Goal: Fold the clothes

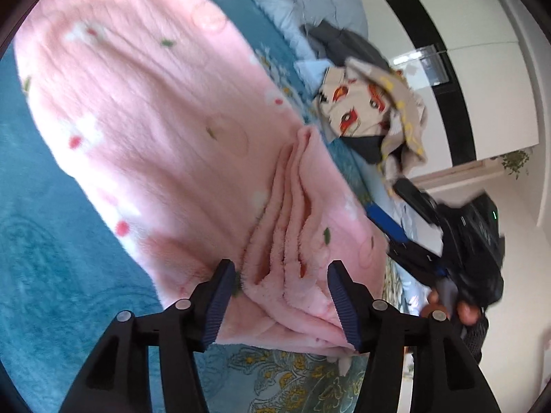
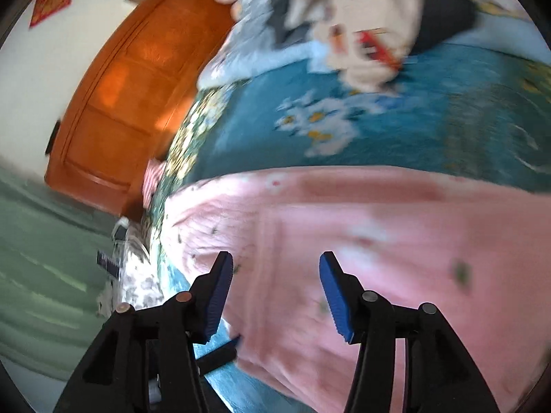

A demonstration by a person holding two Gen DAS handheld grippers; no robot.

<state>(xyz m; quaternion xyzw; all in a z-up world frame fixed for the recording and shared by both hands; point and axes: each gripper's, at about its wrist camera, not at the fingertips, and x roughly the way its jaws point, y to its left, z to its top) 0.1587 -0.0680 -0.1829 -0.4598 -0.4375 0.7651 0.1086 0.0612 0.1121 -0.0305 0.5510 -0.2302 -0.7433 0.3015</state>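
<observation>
A pink fleece garment [image 1: 155, 110] with small flower prints lies on a teal bedspread [image 1: 51, 241]. My left gripper [image 1: 280, 272] is open, its jaws either side of a bunched fold of the pink fabric [image 1: 286, 241]. In the right wrist view, blurred by motion, the same pink garment [image 2: 378, 241] spreads below my right gripper [image 2: 275, 265], which is open and empty just above it. The right gripper also shows in the left wrist view as a dark shape [image 1: 465, 251] at the right, held by a hand.
A pile of other clothes [image 1: 372, 110] with a cartoon face print lies further up the bed, also in the right wrist view [image 2: 361, 27]. A light blue quilt [image 1: 292, 3] lies beyond. An orange wooden door [image 2: 131, 96] and green floor [image 2: 41, 241] lie left of the bed.
</observation>
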